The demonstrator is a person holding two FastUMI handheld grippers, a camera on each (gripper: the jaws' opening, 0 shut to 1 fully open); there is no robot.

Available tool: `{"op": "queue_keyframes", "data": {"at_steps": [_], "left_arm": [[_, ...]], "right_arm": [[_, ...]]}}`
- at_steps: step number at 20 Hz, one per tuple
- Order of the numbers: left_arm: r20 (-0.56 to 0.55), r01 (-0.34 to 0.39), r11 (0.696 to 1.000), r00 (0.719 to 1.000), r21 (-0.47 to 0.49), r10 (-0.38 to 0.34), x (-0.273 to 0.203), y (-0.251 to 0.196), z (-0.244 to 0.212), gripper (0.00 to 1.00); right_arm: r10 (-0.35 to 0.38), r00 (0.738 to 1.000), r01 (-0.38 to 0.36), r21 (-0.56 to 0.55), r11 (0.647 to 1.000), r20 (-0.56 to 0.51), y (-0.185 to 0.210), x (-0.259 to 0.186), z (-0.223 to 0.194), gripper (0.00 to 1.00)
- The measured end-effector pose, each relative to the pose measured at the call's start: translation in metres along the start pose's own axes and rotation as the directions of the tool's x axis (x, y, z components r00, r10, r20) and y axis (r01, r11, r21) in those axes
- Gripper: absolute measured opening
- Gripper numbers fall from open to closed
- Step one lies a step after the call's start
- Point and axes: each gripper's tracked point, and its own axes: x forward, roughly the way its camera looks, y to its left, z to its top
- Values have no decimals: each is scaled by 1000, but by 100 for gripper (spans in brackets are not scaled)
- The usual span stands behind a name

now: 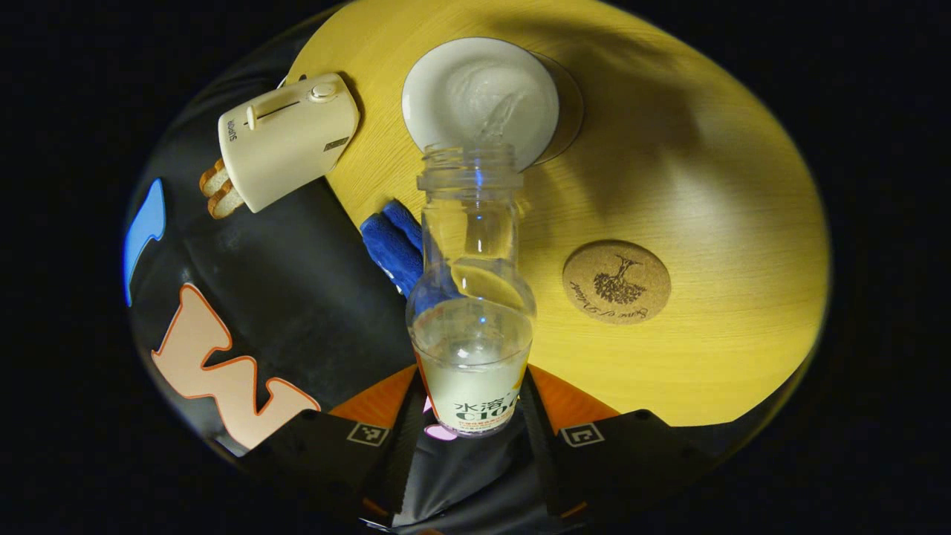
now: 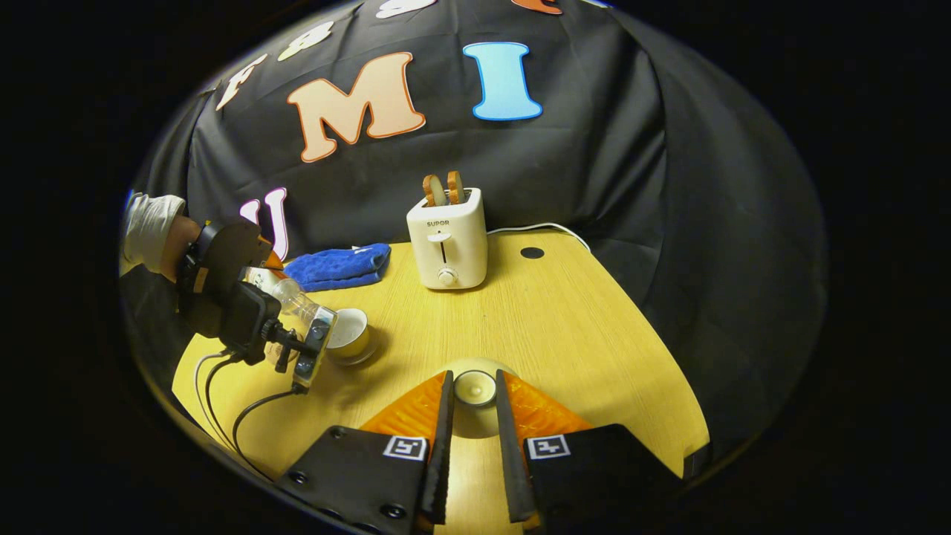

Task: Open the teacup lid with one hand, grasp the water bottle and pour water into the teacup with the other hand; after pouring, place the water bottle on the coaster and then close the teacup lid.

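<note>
In the left gripper view a clear water bottle [image 1: 471, 297] lies tipped forward, and my left gripper [image 1: 469, 405] is shut on its labelled lower body. Its open mouth hangs over the near rim of the white teacup [image 1: 479, 96], and a stream of water runs into the cup. A round cork coaster [image 1: 617, 281] lies bare to the right of the bottle. In the right gripper view my right gripper [image 2: 474, 380] is shut on the knob of the teacup lid [image 2: 475, 392], held above the table. Farther left, the left gripper [image 2: 301, 338] tilts the bottle [image 2: 293, 301] over the teacup [image 2: 349, 334].
A white toaster [image 2: 447, 238] with two bread slices stands at the back of the yellow table [image 2: 565, 334]. A folded blue cloth [image 2: 338, 266] lies to its left. A gloved hand [image 2: 148, 227] holds the left gripper, and black cables [image 2: 223, 386] trail over the table's near-left edge.
</note>
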Motion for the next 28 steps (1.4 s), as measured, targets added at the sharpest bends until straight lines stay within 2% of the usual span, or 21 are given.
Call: {"op": "queue_keyframes", "data": {"at_steps": [12,16,20,23,26,28], "left_arm": [[-115,26,988,993,154,-8,-11,21,-9,68],[-90,23,991,996,132,-11,-16,27,-4,68],[10,66,998,998,15,-66,-14,9,13,68],[93,115,987,990,-109,-105,-10,-10,24,69],[196,161,951,974,-266,-111,-6,-26,32,69],[267,211,908,957,-362,-116,-5,-40,37,69]], "right_arm": [[-11,1000,11,17,1000,-10,-13,10,-12,33],[-14,1000,14,12,1000,-22,-15,13,-17,34],[-10,1000,10,19,1000,-21,-14,11,-12,34],[-20,1000,19,-17,1000,-20,-16,9,-6,35],[-22,1000,21,-41,999,-15,-13,6,4,35],[-19,1000,18,-58,998,-15,-6,6,10,35]]}}
